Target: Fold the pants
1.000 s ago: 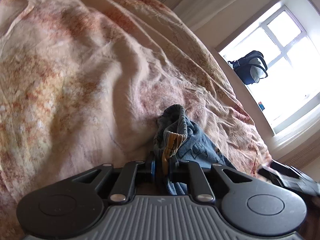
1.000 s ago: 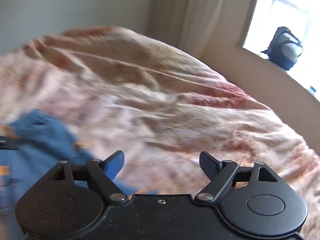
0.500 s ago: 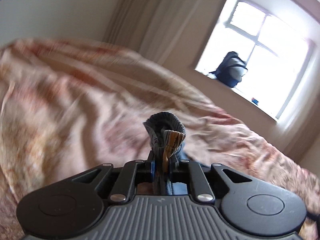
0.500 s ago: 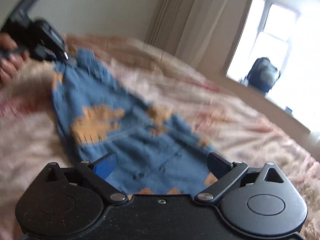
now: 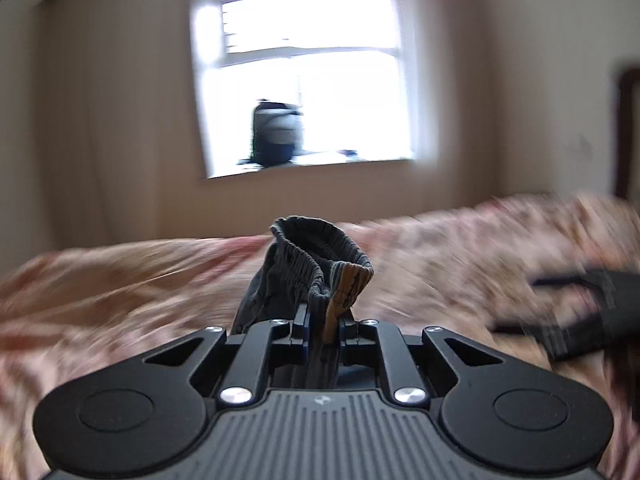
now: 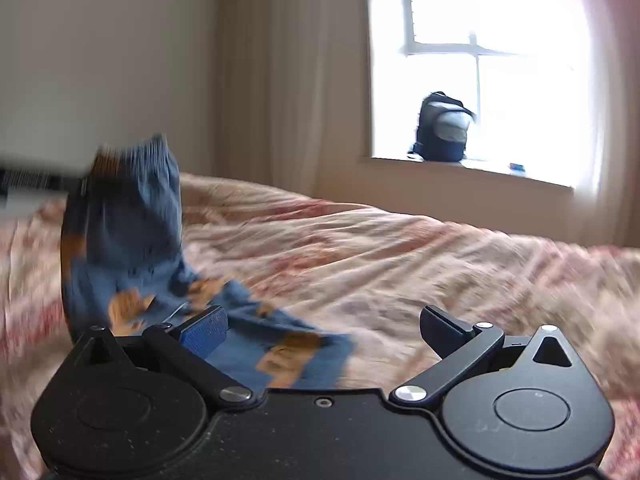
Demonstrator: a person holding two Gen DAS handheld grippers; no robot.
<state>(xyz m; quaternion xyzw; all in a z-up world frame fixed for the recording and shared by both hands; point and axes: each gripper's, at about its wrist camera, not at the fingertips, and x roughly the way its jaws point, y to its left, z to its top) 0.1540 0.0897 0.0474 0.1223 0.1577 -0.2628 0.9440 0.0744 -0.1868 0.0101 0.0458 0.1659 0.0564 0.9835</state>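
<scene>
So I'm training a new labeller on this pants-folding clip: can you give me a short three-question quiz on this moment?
1. True or false: the left gripper is shut on the waistband of the pants.
2. Is anything between the right gripper's jaws? A) nothing, they stand open B) a pillow C) a backpack strap.
3. Fill in: the backpack sits on the ____.

Key: 1 true. 2 A; the pants' lower end lies on the bedspread behind the jaws. 3 windowsill.
</scene>
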